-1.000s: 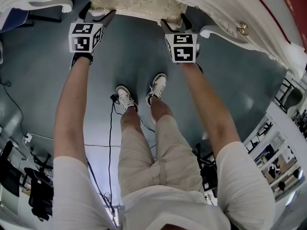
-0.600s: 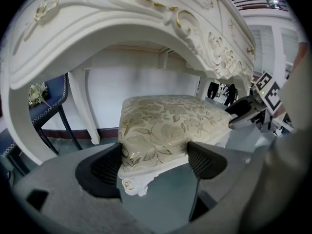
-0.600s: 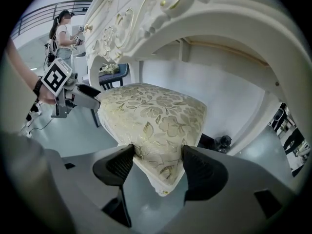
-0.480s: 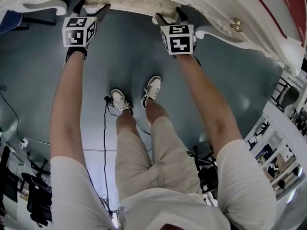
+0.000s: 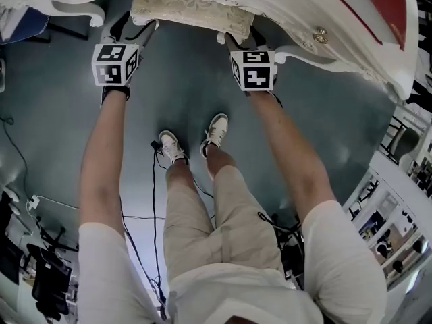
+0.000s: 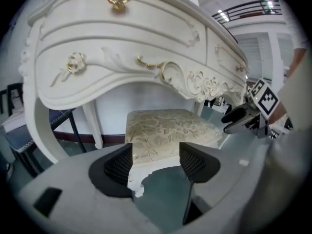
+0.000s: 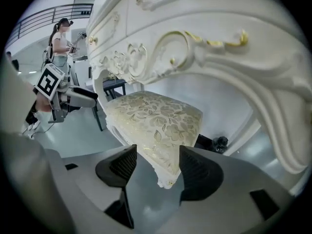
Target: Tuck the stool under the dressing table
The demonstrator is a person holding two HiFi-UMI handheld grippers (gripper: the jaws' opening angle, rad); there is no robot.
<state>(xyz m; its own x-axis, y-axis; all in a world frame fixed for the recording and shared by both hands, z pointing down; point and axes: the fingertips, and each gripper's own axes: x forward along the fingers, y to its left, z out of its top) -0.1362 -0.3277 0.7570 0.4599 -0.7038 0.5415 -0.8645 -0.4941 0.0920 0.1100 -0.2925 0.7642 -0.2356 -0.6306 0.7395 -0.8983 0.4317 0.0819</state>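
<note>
The stool (image 5: 189, 9), with a cream floral seat and white carved legs, stands under the white dressing table (image 5: 297, 19); only its near edge pokes out. My left gripper (image 5: 137, 24) is at the stool's near left corner. Its jaws are closing, with the corner (image 6: 134, 179) between them and a gap beside the right pad. My right gripper (image 5: 243, 36) is at the near right corner. Its jaws are closing too, with that corner (image 7: 165, 177) between the pads and nothing pressed. The seat (image 6: 165, 128) (image 7: 156, 118) fills both gripper views under the table's gilded apron (image 6: 122, 48) (image 7: 204, 43).
The person's feet (image 5: 172, 147) stand on grey floor behind the stool, with a black cable (image 5: 154, 201) trailing back. A dark chair frame (image 6: 14, 130) is left of the table leg. Shelving (image 5: 385, 221) lines the right side. Another person (image 7: 58, 38) stands far off.
Both grippers have lifted slightly while staying at the stool's near corners. The stool keeps its place under the table.
</note>
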